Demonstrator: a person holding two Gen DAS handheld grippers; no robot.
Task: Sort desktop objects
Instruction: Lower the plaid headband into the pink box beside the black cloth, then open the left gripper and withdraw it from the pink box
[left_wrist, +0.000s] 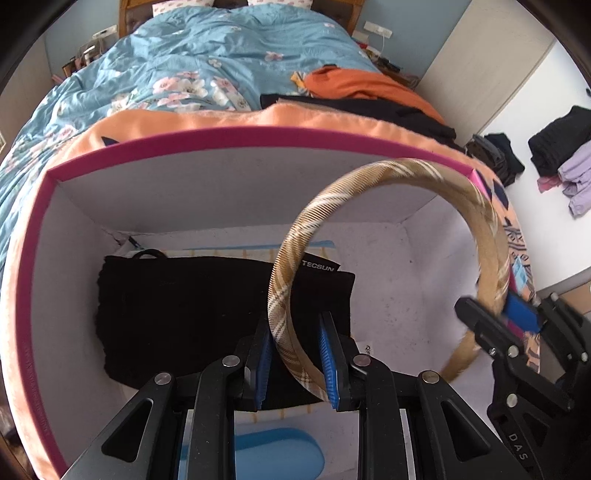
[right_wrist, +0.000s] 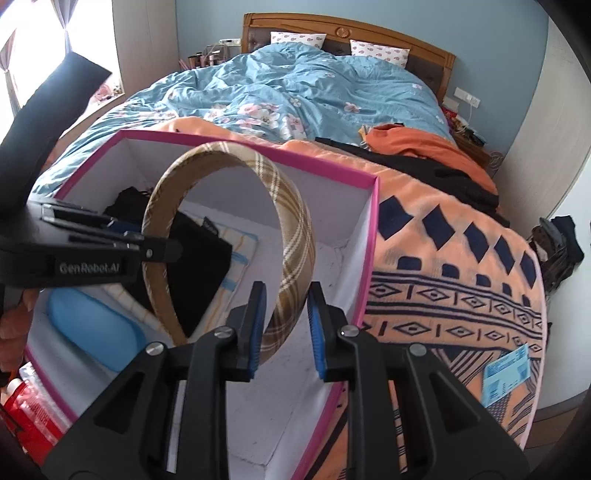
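Note:
A tan plaid headband (left_wrist: 369, 177) (right_wrist: 295, 229) is held upright over an open white box with a pink rim (left_wrist: 221, 134) (right_wrist: 373, 236). My left gripper (left_wrist: 295, 358) has one end of the band between its blue pads (left_wrist: 265, 369); the jaws stand a little apart around it. My right gripper (right_wrist: 286, 328) has the other end between its jaws, which also stand slightly apart. Each gripper shows in the other's view: the right one (left_wrist: 495, 314) and the left one (right_wrist: 159, 240). In the box lie a black pouch (left_wrist: 184, 314) and a blue case (left_wrist: 273, 454) (right_wrist: 92, 332).
The box stands on an orange patterned blanket (right_wrist: 461, 277) at the foot of a bed with a blue floral duvet (right_wrist: 295, 85). A blue card (right_wrist: 508, 374) lies on the blanket. A red bottle (right_wrist: 29, 410) stands left of the box. Clothes (left_wrist: 561, 147) lie on the floor.

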